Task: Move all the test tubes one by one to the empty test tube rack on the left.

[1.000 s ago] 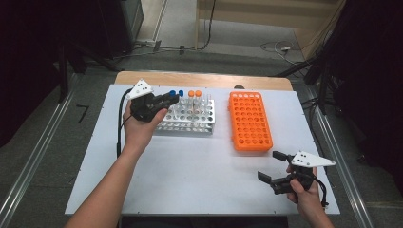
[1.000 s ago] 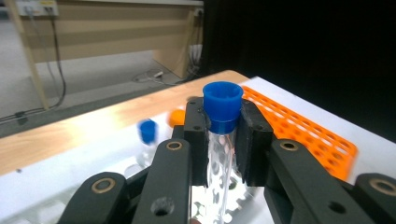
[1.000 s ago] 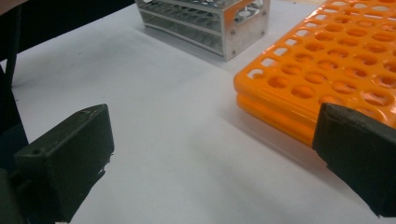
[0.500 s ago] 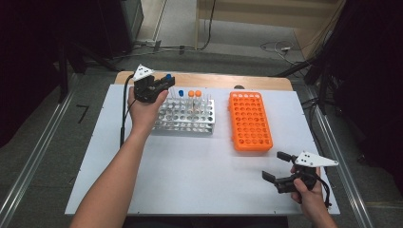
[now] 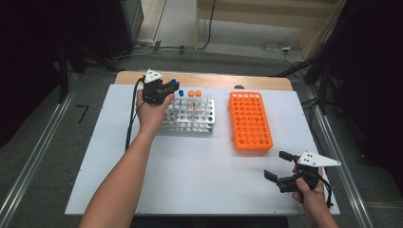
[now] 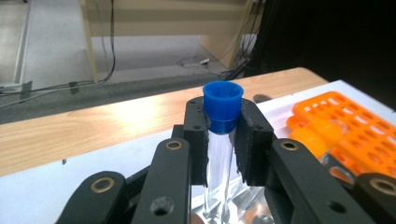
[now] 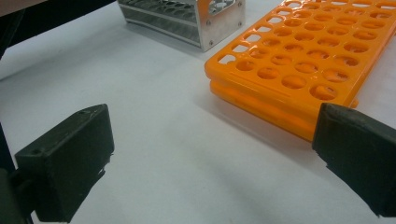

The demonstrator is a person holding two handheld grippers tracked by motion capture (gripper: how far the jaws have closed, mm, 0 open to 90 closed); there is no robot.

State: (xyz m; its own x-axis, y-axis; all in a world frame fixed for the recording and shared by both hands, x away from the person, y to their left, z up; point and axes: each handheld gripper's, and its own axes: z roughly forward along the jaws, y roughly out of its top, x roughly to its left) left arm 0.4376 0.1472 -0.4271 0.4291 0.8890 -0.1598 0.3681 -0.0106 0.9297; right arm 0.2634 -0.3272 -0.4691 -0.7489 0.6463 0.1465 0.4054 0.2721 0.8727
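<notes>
The left arm (image 5: 128,166) reaches far forward, and its left gripper (image 5: 167,90) has its jaws squeezed tight. The right gripper (image 5: 278,166) sits low near the person, jaws spread wide.

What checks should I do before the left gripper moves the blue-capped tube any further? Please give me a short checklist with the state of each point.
1. Left gripper closed on the blue-capped tube: ok, both pads press just under the cap.
2. Tube upright between the jaws: ok, in the left gripper view it stands straight.
3. Tube bottom free of the metal rack: cannot tell, the lower end is hidden behind the jaws.
4. Orange-capped tubes beside it undisturbed: ok, they stand in the rack.
5. Orange rack has free holes: ok, every hole in sight is empty.
6. Right gripper out of the way: ok, open, near the table's front edge.
</notes>
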